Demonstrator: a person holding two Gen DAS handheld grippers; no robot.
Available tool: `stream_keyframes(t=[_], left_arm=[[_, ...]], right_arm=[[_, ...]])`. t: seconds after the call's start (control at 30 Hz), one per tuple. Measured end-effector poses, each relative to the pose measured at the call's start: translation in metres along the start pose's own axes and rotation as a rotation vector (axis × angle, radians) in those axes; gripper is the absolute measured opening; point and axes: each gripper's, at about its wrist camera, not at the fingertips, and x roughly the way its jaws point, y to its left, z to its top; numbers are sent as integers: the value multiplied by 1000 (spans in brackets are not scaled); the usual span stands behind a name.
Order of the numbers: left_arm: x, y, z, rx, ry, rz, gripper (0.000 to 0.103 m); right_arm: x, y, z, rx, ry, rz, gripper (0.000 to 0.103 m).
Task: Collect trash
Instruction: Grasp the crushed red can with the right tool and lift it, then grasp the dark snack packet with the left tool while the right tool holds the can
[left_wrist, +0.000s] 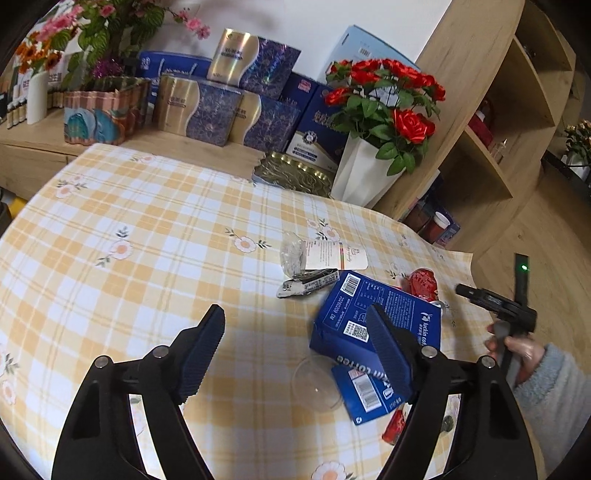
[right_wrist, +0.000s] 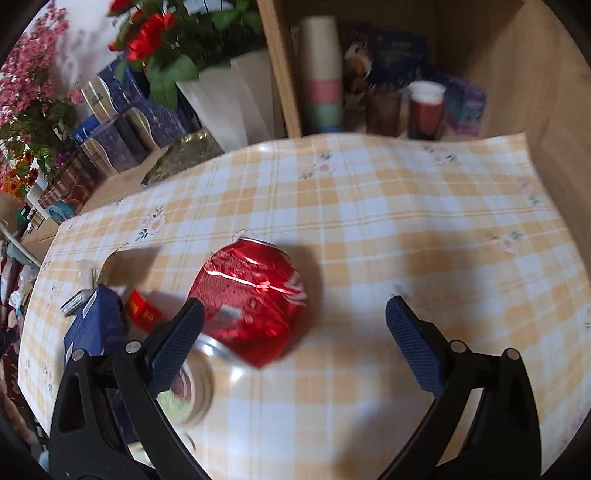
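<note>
crushed red can (right_wrist: 251, 299) lying on checked tablecloth (right_wrist: 369, 221), beside blue carton (right_wrist: 94, 325) | right gripper (right_wrist: 295, 332) wide open, empty, hovering over can | left gripper (left_wrist: 295, 350) wide open, empty | likely light, dented, slippery; best pinched across flattened body

Read "luckin coffee" in white on the blue carton (left_wrist: 373, 317), partly cut off by the left gripper's finger; "20260309" printed beside a barcode near its top edge, with a QR code lower down. Saw fine print on the white wrapper (left_wrist: 332, 254), too small to make out. Found white script on the red can (right_wrist: 251, 295), blurred and unreadable.
</note>
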Motion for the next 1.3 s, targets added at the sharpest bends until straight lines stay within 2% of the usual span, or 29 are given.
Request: stream_keyframes(t=[0.13,0.37,0.47,0.57,0.7,0.83,1.0,1.03,1.2,1.3], left_arm=[[22,0,4,10,31,3,75],[58,6,5,-15,97,-24,70],[72,4,5,11,121,-24,68],[86,-2,8,73,138,-10,68],[103,-10,13,164,149,17,67],[114,-11,21,213,160,17,63],[123,-21,25,312,184,21,58],[124,-23,24,325,188,24,57],[139,-32,24,406,221,36,54],[151,-32,24,429,255,45,47]], right_arm=[[35,9,12,4,41,-2,97],[69,19,15,-6,98,-7,95],[78,24,14,-29,125,-3,88],[81,25,12,-14,142,56,77],[78,33,13,-5,151,131,49],[64,41,13,-11,116,163,34],[38,41,18,11,37,192,32],[35,39,18,24,28,197,12],[21,29,18,73,5,180,10],[11,28,14,67,-10,190,10]])
